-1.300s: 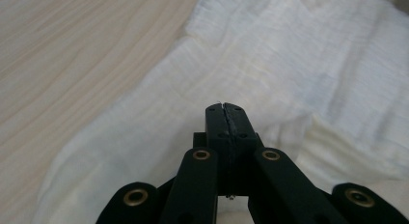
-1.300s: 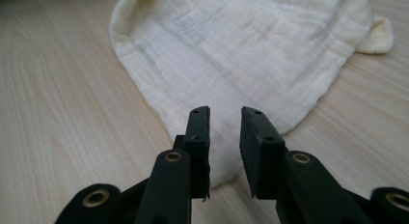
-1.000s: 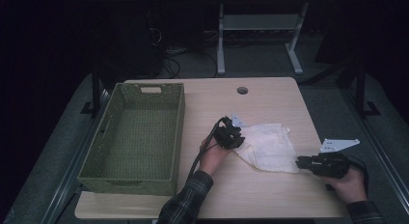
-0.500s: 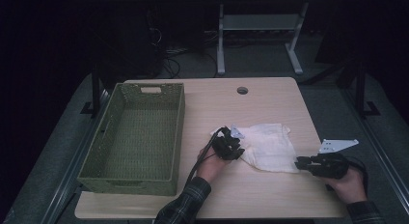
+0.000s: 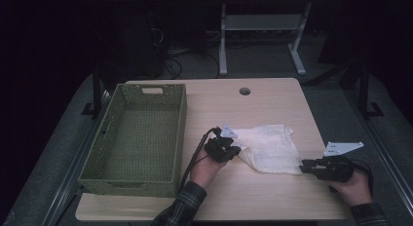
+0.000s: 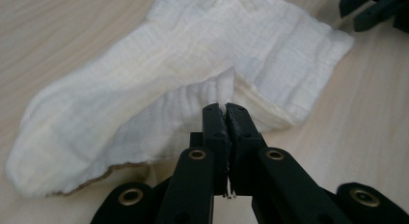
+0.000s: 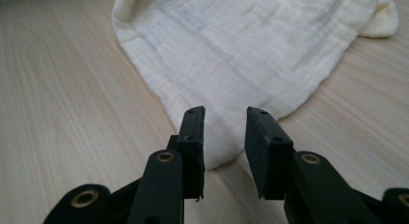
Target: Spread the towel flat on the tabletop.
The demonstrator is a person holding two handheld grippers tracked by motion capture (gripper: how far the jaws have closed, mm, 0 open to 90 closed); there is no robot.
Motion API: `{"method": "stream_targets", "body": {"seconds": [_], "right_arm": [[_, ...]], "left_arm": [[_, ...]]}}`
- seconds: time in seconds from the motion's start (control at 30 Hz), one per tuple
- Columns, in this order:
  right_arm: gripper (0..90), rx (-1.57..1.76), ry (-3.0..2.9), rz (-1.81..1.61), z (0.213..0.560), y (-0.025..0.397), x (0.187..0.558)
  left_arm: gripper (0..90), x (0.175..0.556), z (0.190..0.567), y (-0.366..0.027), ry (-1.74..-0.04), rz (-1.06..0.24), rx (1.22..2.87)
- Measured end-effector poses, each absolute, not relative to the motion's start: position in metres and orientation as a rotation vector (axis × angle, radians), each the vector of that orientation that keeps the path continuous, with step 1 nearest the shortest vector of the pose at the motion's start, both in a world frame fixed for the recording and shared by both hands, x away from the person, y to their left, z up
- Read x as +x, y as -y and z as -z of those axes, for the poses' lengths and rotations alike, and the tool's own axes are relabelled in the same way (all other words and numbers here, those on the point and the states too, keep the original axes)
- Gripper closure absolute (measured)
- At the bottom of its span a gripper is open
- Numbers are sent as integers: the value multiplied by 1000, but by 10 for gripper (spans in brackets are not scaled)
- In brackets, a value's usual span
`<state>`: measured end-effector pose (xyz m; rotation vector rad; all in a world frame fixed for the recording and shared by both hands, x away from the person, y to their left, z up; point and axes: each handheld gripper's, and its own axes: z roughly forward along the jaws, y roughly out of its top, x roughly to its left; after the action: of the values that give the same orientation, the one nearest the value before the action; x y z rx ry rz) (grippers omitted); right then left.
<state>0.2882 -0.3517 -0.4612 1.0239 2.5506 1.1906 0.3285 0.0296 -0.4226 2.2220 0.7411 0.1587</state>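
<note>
No writing, label, brand or number can be read anywhere (the dim light over the table blurs any fine marks there might be).

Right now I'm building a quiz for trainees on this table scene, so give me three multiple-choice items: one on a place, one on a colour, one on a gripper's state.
1. Where does the woven basket sit on the table?
A. on its left part
B. at its right edge
C. on top of the cloth

2. What colour is the cloth?
A. dark blue
B. white
C. red

3. How does the left gripper stand?
A. wide open above the basket
B. shut on nothing
C. shut on a fold of the cloth

Answers: 1 A, since the high view shows the green basket left of the cloth and both hands. 2 B, as all views show pale, off-white fabric. 3 C, because the left gripper view shows its jaws closed with a cloth edge pinched between them, while the right gripper is open at the cloth's near corner.
</note>
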Motion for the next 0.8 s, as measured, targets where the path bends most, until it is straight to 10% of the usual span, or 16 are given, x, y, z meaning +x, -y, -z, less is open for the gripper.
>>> {"method": "stream_targets", "body": {"seconds": [0.47,0.8], "right_arm": [[682,1018,-2573,-1146,465,347,292],[678,1004,-2547,-1152,458,347,300]], "left_arm": [[866,280,430,-59,-834,-123,2248],[631,287,428,-58,-843,-219,2223]]}}
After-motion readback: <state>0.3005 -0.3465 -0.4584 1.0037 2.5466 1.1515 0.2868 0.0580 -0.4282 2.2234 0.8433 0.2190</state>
